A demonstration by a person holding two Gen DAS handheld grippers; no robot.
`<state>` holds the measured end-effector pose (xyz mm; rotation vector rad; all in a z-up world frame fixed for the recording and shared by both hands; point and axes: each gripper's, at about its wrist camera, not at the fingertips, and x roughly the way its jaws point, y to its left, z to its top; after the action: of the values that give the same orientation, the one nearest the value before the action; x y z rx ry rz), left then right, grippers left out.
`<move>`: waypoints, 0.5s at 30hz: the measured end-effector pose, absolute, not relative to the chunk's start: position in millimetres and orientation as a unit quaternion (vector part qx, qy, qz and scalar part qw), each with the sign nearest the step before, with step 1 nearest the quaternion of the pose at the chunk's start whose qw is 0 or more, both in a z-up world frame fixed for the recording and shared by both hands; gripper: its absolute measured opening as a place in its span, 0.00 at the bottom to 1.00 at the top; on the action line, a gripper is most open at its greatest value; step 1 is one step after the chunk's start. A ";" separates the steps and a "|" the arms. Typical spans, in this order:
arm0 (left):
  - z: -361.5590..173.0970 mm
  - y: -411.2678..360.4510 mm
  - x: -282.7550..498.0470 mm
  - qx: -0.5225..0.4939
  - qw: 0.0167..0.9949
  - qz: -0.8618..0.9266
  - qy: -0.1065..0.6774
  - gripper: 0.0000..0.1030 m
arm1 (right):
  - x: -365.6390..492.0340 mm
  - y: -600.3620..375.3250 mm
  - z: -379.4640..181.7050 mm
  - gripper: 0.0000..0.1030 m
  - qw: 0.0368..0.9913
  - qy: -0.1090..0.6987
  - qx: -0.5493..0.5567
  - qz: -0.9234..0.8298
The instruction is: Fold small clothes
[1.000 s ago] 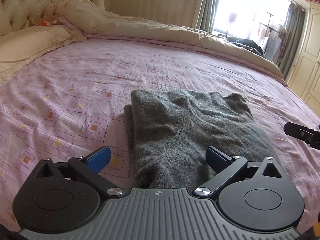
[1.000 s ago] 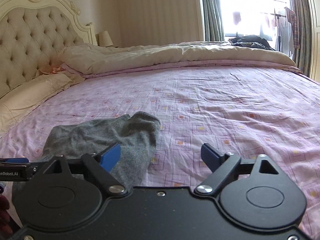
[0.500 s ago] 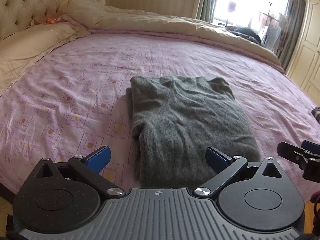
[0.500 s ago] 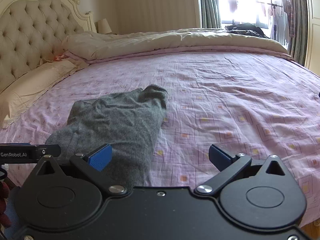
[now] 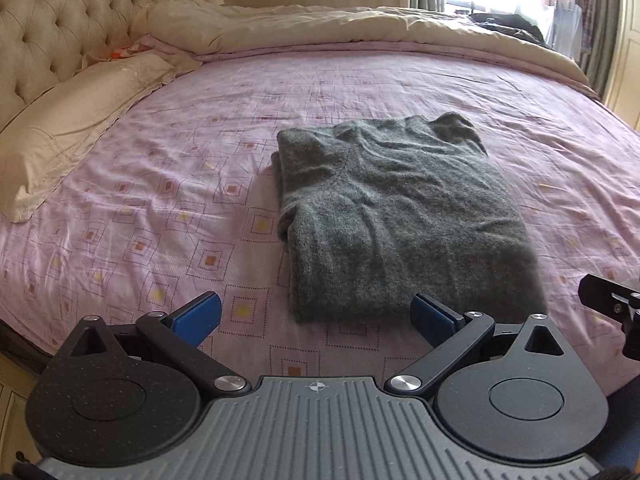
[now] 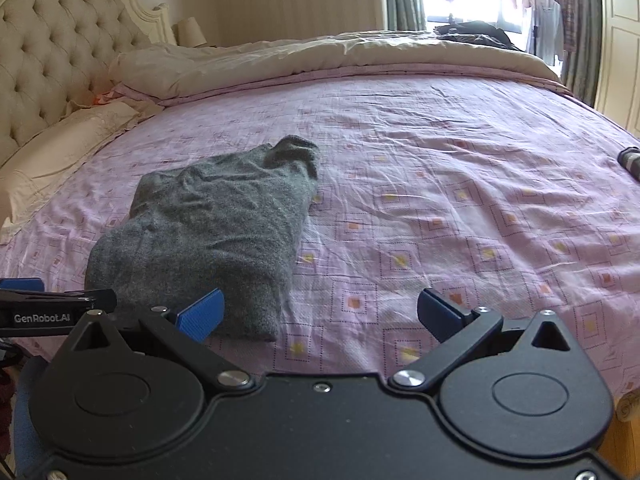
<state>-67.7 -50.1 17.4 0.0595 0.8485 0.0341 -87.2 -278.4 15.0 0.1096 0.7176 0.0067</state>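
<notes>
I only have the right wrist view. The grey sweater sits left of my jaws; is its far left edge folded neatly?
Observer: From the left wrist view, the grey sweater is a tidy rectangle; its left edge shows stacked folded layers.
Operator: Is the left gripper holding any of it?
Observer: No. The left gripper is open and empty, short of the sweater's near hem.
Operator: Anything to the left of the sweater?
Observer: A cream pillow lies by the headboard, apart from the sweater, with bare pink sheet between.
</notes>
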 end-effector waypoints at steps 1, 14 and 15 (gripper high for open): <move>17.1 -50.4 -67.4 0.029 0.909 0.019 0.414 0.99 | -87.2 -276.9 15.8 1.00 0.935 0.352 0.046 -0.010; 15.6 -48.6 -67.2 0.019 0.903 0.024 0.428 0.99 | -80.2 -274.4 12.9 0.99 0.928 0.367 0.059 0.018; 15.5 -48.6 -66.8 0.020 0.903 0.025 0.429 0.99 | -79.5 -274.6 11.7 0.99 0.927 0.369 0.062 0.020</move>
<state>-66.8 -48.6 15.5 0.0406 0.8863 0.0512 -79.5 -274.6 11.7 0.1261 0.7574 0.0410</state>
